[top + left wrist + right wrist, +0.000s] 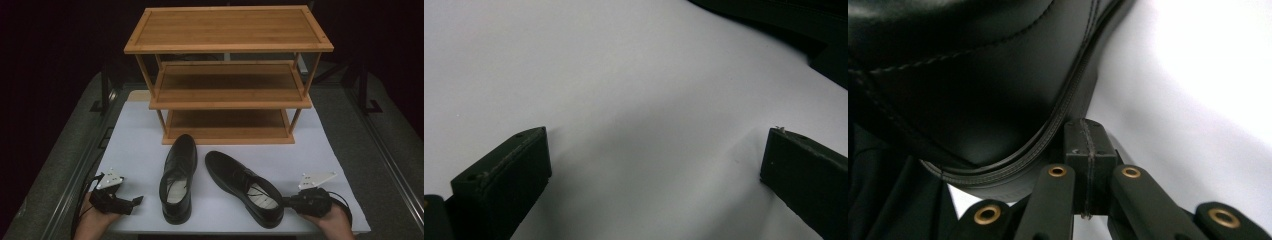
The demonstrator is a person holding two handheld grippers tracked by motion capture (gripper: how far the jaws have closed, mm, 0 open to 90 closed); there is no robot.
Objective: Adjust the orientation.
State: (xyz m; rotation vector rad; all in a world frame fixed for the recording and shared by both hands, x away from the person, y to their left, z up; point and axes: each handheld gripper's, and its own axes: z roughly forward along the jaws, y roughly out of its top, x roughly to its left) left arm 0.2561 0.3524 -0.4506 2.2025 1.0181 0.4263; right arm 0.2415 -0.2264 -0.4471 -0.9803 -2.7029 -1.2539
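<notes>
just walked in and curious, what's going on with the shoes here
A person holds a two-jaw gripper in each hand at a white-topped table. Two black leather dress shoes lie before an empty three-tier bamboo rack. The right gripper, jaws shut, sits against the heel of the right shoe. The left gripper rests open beside the left shoe, holding nothing.

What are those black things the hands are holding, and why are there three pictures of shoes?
A person sits at a table and holds a pinching tool, called a gripper, in each hand. The big picture comes from a camera up high. It shows the left gripper, the right gripper, two black shoes, the left shoe and the right shoe, on a white mat, and a wooden rack behind them.

The other two pictures come from small cameras riding on the grippers. The left one has its jaws open over the mat, holding nothing. The right one has its jaws shut, tip right beside the right shoe's heel, gripping nothing.
</notes>
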